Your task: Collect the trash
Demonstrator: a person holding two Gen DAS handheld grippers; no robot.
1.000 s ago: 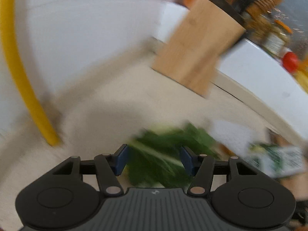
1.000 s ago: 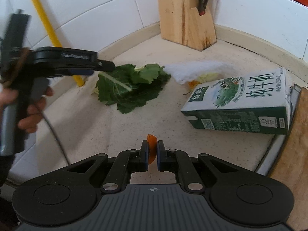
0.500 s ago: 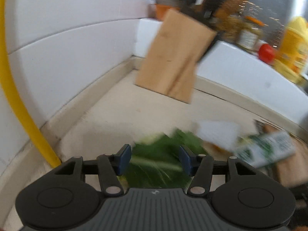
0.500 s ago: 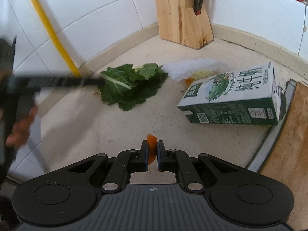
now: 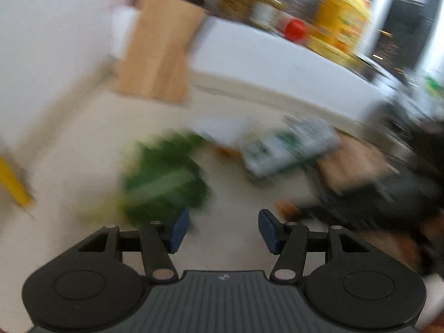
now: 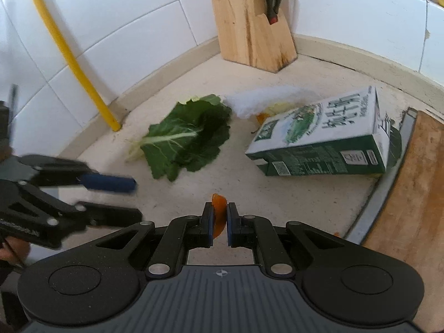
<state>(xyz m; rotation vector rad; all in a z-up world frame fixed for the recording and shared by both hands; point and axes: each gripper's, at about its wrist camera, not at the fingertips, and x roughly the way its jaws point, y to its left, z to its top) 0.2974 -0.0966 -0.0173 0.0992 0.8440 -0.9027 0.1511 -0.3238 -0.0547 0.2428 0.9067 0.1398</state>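
Speckled beige counter (image 6: pixel 277 194), white tiled corner. My right gripper (image 6: pixel 219 219) clenched on thin orange peel scrap (image 6: pixel 218 208). My left gripper (image 5: pixel 223 229) spreading, nothing between jaws, just short of crinkled green leaf (image 6: pixel 188 138). Milk carton (image 6: pixel 327 136) on its side near wooden knife block (image 6: pixel 244 19).

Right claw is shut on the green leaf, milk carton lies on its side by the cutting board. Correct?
Not quite. The right claw is shut on a small orange peel scrap, not the green leaf, which lies loose on the counter. The carton does lie on its side. Right wrist view shows it.
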